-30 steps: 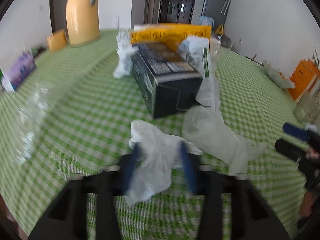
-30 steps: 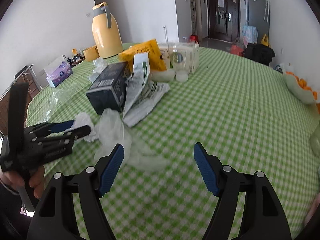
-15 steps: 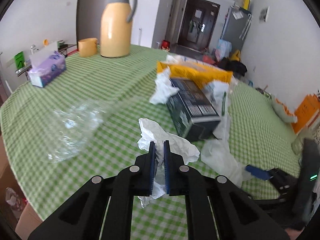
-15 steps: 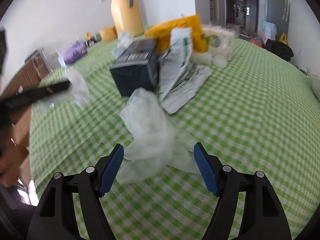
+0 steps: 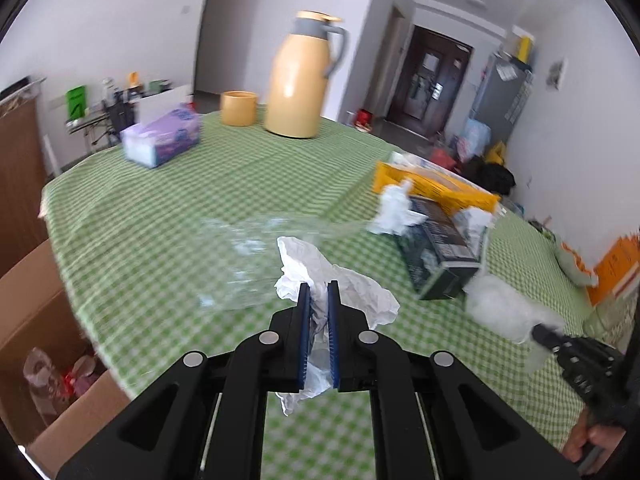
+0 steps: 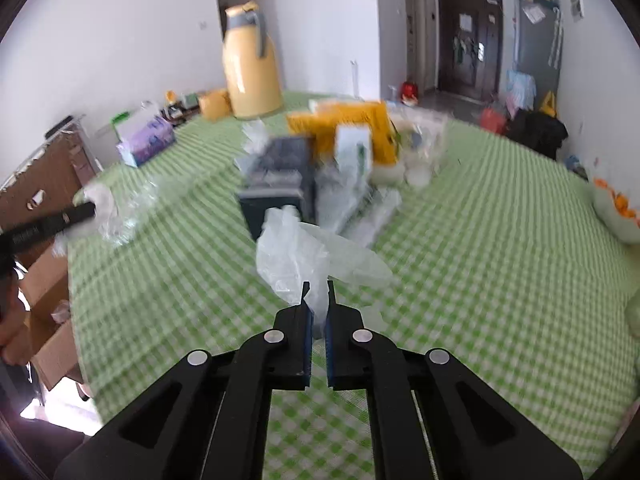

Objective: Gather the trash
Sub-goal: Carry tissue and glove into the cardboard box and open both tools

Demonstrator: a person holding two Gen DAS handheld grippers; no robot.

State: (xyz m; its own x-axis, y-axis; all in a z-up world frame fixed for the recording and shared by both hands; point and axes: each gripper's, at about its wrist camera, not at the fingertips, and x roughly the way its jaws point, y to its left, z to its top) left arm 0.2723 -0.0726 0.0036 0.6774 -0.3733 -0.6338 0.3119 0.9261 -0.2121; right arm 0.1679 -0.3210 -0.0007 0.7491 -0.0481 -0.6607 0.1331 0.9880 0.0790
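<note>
My left gripper (image 5: pixel 319 300) is shut on a crumpled white tissue (image 5: pixel 352 292) and holds it above the green checked table (image 5: pixel 160 208). My right gripper (image 6: pixel 317 296) is shut on a thin translucent plastic bag (image 6: pixel 292 256), lifted off the table; the bag also shows in the left wrist view (image 5: pixel 500 308). A pile of trash sits mid-table: a black box (image 5: pixel 440 252), a yellow packet (image 5: pixel 436 186), a second tissue (image 5: pixel 394 210) and clear plastic wrap (image 5: pixel 248 256).
An open cardboard box (image 5: pixel 36 344) with trash inside stands on the floor off the table's left edge. A yellow thermos (image 5: pixel 300 80), a yellow cup (image 5: pixel 239 108) and a purple tissue box (image 5: pixel 162 140) stand at the far side.
My right gripper closed on the plastic bag and lifted it. My left gripper, which closed on the white tissue, raised it and swung left toward the cardboard box.
</note>
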